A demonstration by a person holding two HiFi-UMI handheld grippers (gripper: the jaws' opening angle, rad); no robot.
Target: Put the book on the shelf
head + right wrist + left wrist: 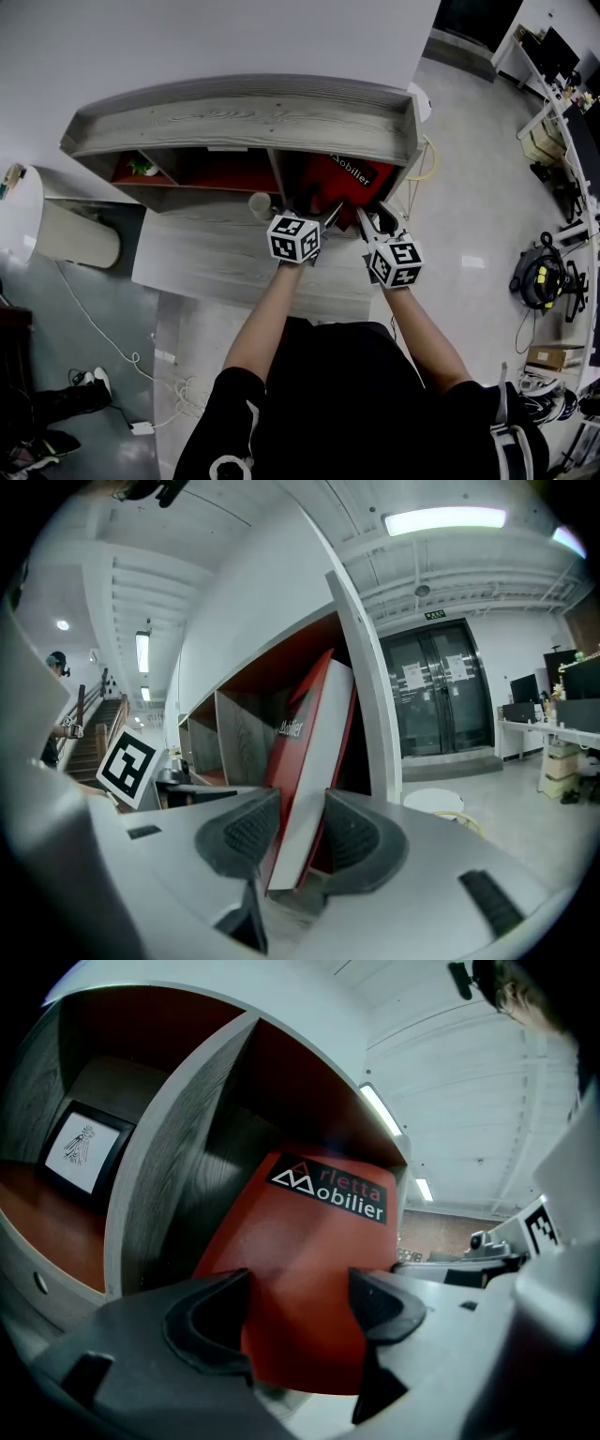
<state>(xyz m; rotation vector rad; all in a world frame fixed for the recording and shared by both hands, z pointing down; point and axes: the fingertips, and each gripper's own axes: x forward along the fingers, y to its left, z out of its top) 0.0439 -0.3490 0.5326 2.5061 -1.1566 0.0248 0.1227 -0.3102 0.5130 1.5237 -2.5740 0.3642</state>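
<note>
Head view: found red book [330, 183] tilted in three-o'clock compartment of shelf [244, 117]. Saw white-lettered cover, right gripper [295, 832] pinching its edge, left gripper [298, 1309] spread.

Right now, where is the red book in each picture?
Head view: red book upper middle, in the shelf's right compartment.
Left gripper view: the book fills the centre, cover facing us.
Right gripper view: the book stands centre, edge-on.
Shared landmark: the grey divider beside the book.

A workshop-like office: glass double doors [439, 691], strip lights [445, 519], tables [547, 105] with screens [560, 52], a vacuum cleaner [542, 277] on bare floor [469, 187].
</note>
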